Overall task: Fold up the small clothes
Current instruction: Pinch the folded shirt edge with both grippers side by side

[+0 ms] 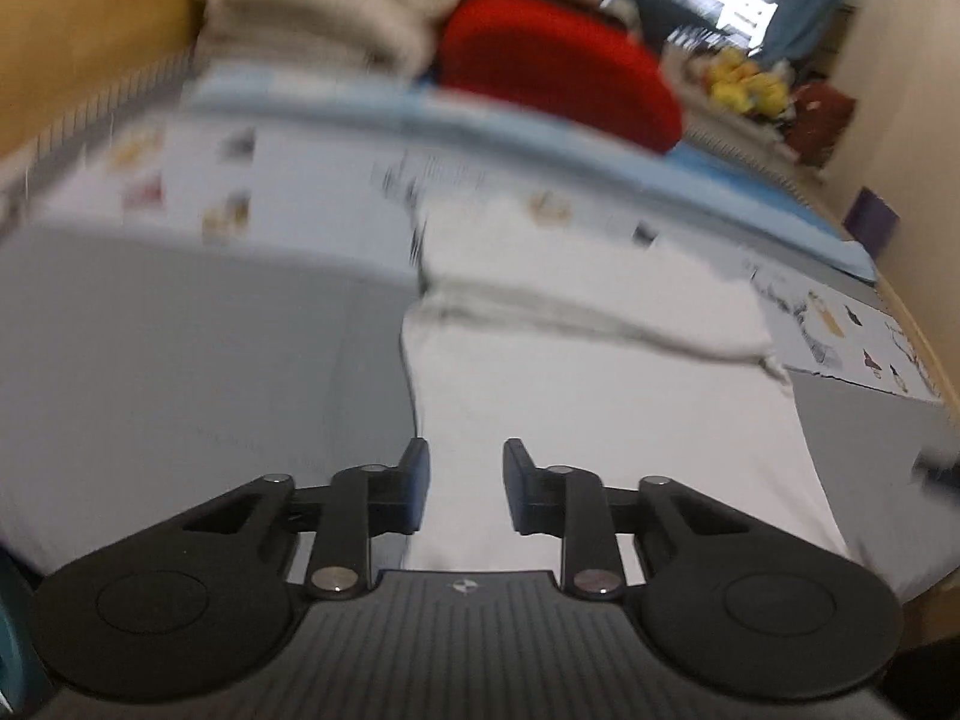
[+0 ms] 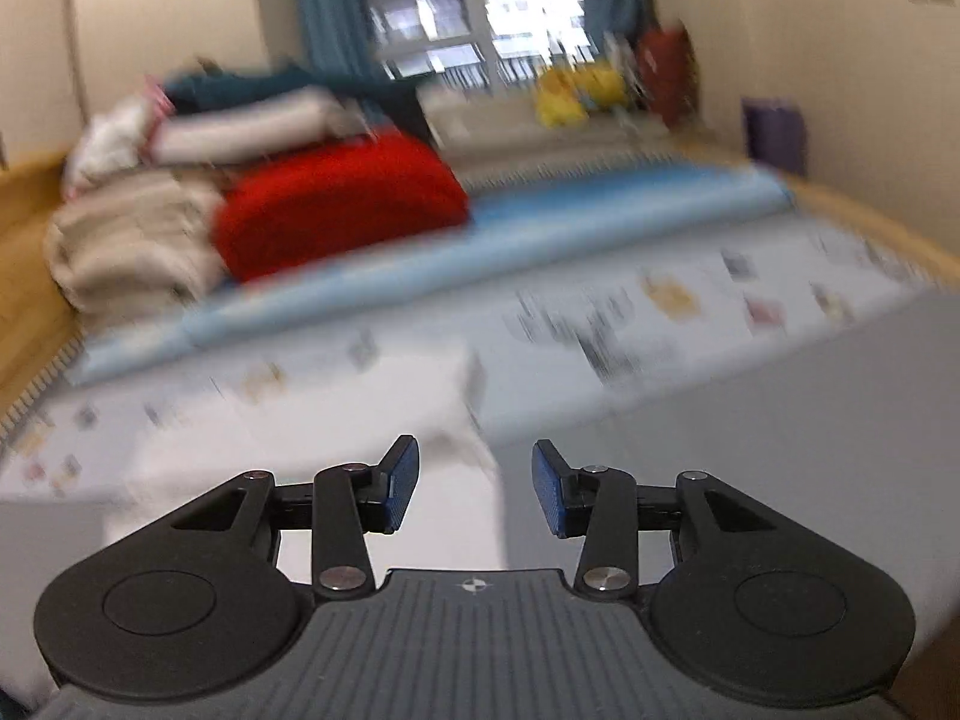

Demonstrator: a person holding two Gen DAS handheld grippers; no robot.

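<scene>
A white garment (image 1: 600,396) lies flat on the grey sheet (image 1: 180,360) of a bed, with a folded band across its far part. My left gripper (image 1: 466,486) hovers above its near left edge, open, with only cloth seen below the gap. In the right wrist view the same white garment (image 2: 336,420) shows blurred at lower left, its right edge running under the gap. My right gripper (image 2: 475,489) is open above that edge and holds nothing.
A patterned white sheet (image 1: 270,180) and a light blue rolled cover (image 2: 480,252) lie beyond the garment. A red cushion (image 2: 342,204) and a beige bedding pile (image 2: 126,240) sit at the back. Wooden bed frame (image 1: 72,48) on the left, a wall (image 2: 840,60) on the right.
</scene>
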